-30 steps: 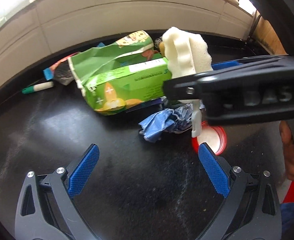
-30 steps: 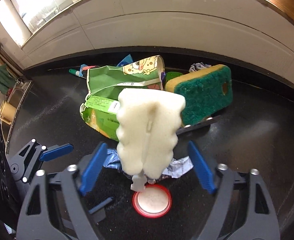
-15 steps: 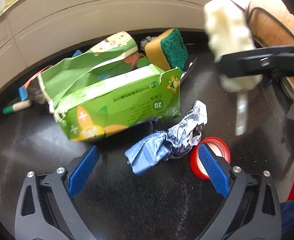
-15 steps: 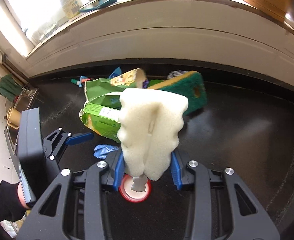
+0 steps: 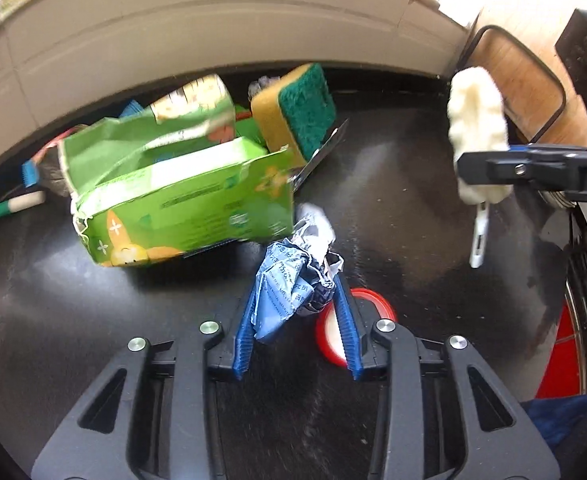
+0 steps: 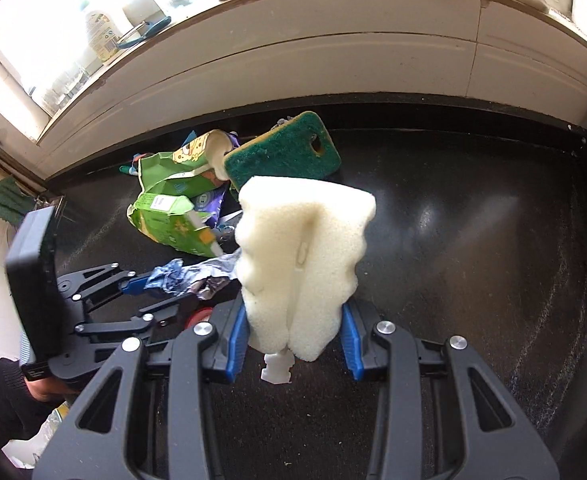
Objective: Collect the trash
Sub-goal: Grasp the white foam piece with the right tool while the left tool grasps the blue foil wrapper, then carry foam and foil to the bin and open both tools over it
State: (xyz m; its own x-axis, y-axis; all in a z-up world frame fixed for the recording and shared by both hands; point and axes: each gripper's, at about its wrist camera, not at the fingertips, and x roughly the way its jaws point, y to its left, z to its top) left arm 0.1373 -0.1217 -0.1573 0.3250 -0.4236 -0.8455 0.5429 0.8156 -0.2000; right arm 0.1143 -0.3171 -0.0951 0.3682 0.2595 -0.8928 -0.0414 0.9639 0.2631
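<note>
The left gripper point(image 5: 297, 312) has just closed on a crinkled foil wrapper point(image 5: 293, 276); the right gripper point(image 6: 293, 340) clamps a porous white sponge point(image 6: 301, 256) beside a torn green carton point(image 5: 181, 196).

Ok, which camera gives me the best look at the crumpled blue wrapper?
The left wrist view: the crumpled blue wrapper sits centre frame, pinched between the left gripper jaws. The right wrist view shows it small, side-on, partly behind the white sponge.

The left gripper point(image 5: 295, 314) points steeply downward; its jaws have just been closing and its blue pads point(image 5: 244, 334) now clamp a crumpled wrapper point(image 5: 293, 280). The right gripper point(image 6: 293, 338) points steeply downward, pads pressed against a white sponge point(image 6: 301, 264) between them.
</note>
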